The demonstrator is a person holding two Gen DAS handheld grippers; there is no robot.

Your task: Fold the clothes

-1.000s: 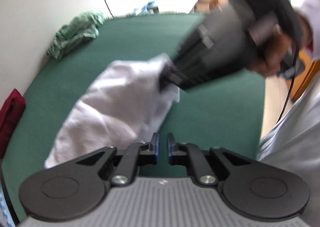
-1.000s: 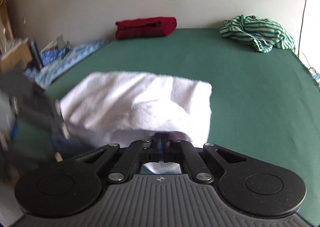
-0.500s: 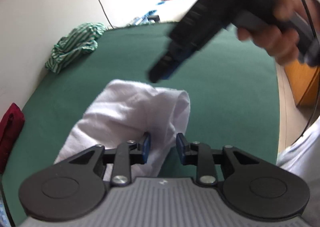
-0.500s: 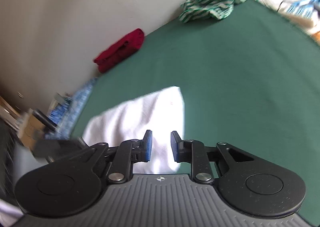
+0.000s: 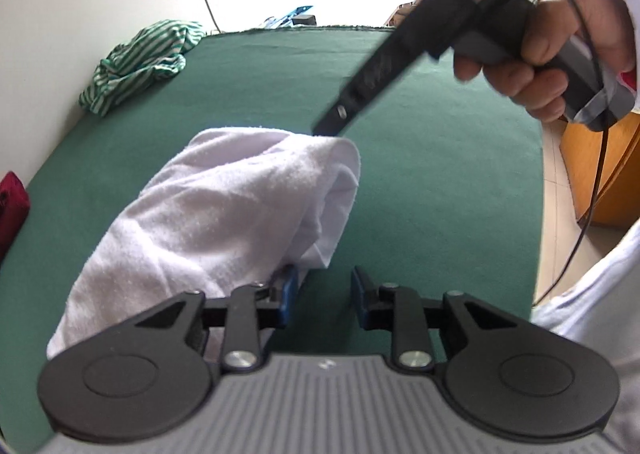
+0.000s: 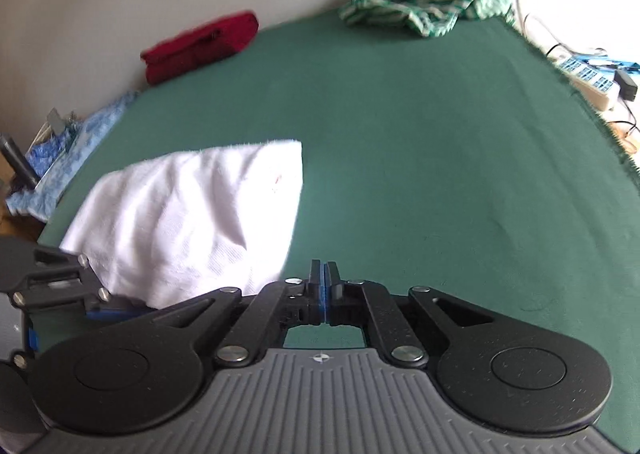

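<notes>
A folded white garment (image 5: 224, 214) lies on the green table (image 5: 420, 174); it also shows in the right wrist view (image 6: 188, 214). My left gripper (image 5: 325, 296) is open, its left pad touching the garment's near edge, nothing between the jaws. My right gripper (image 6: 323, 294) is shut and empty, just right of the garment's near corner. In the left wrist view it (image 5: 328, 126) hovers over the garment's far end, held by a hand. The left gripper's fingers (image 6: 60, 282) show at the garment's left end.
A crumpled green striped garment (image 6: 424, 6) lies at the table's far corner by the wall, also in the left wrist view (image 5: 140, 62). A folded red garment (image 6: 200, 46) lies by the wall. Blue patterned cloth (image 6: 68, 158) and a power strip (image 6: 588, 78) sit off the table's edges.
The right gripper let go of the white garment, lifted off, then shut empty. The left gripper opened wider. The garment now lies folded on the table.
</notes>
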